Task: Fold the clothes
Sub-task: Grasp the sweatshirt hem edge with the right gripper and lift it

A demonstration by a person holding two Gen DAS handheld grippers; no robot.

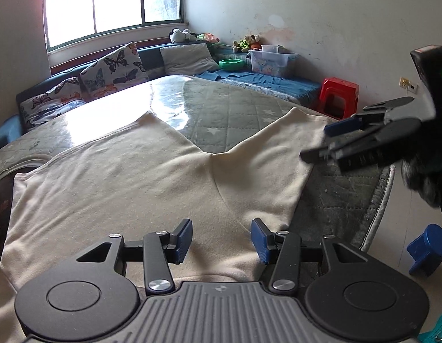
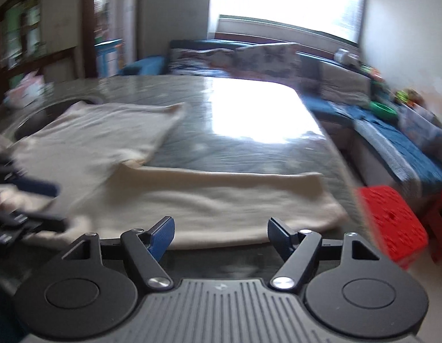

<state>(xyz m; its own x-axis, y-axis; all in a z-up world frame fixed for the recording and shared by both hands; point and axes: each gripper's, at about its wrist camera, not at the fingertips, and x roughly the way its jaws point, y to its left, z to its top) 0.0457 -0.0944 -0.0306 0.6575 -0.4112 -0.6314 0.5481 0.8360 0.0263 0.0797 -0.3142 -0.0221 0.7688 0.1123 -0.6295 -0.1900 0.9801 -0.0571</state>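
Note:
A cream garment lies flat on the table, its two long parts splayed in a V toward the far side. Low over its near middle hovers my left gripper, open, blue pads apart with only flat cloth showing below the gap. My right gripper comes in from the right above the outer edge of the right-hand part. The right wrist view is blurred. There the garment stretches across ahead, my right gripper stands open at its near edge, and the left gripper shows at the far left.
The table carries a green quilted cover under glossy clear plastic. Its rounded edge drops off at the right. A red stool and a blue stool stand on the floor there. A sofa with butterfly cushions and a plastic bin lie beyond.

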